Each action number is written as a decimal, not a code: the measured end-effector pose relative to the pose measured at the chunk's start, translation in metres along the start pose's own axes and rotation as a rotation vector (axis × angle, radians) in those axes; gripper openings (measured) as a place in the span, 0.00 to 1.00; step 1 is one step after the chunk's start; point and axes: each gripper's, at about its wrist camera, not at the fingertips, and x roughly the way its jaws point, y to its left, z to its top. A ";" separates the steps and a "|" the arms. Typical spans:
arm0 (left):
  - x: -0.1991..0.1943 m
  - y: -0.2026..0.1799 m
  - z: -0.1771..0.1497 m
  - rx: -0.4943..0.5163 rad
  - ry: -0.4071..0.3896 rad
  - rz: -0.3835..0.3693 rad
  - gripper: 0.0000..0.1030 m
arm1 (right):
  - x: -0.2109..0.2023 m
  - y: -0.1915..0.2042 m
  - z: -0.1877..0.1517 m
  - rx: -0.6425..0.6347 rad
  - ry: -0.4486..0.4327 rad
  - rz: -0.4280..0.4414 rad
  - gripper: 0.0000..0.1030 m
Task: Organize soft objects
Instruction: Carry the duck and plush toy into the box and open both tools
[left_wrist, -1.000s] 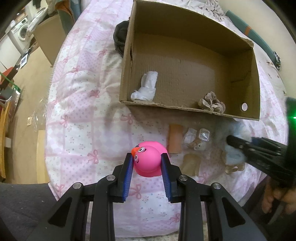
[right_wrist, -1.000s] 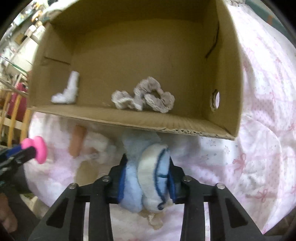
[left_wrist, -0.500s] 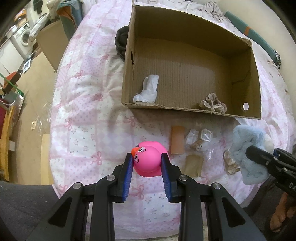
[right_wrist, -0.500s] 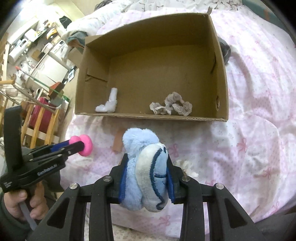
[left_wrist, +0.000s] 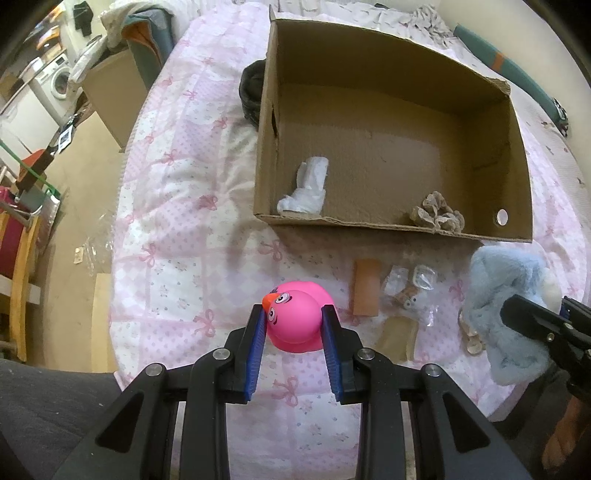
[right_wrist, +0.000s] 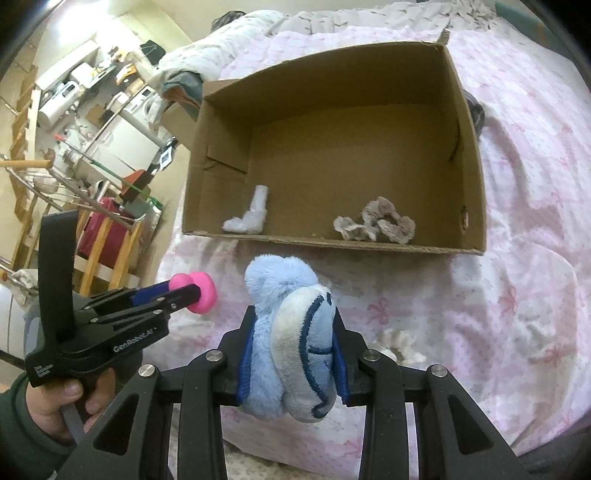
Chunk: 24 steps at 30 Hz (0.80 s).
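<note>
My left gripper is shut on a pink rubber duck, held above the pink bedspread in front of the open cardboard box. My right gripper is shut on a light blue plush toy, also lifted, to the right of the left gripper. The plush shows in the left wrist view and the duck in the right wrist view. Inside the box lie a white sock and a beige scrunchie.
Small items lie on the bedspread before the box: an orange pad, clear wrapped bits, a tan piece. A dark object sits left of the box. The bed edge drops to the floor on the left, with furniture beyond.
Both grippers have pulled back and up from the box with their toys held. The right gripper with the blue plush rose clear of the bedspread; the box looks farther away.
</note>
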 end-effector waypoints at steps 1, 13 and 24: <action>0.000 0.001 0.000 -0.003 -0.002 0.004 0.26 | 0.000 0.001 0.001 -0.002 -0.005 0.004 0.35; -0.049 -0.002 0.026 0.022 -0.135 -0.005 0.26 | -0.032 0.004 0.020 0.011 -0.138 0.069 0.35; -0.061 -0.013 0.089 0.043 -0.271 -0.004 0.26 | -0.056 -0.010 0.072 0.003 -0.260 0.019 0.36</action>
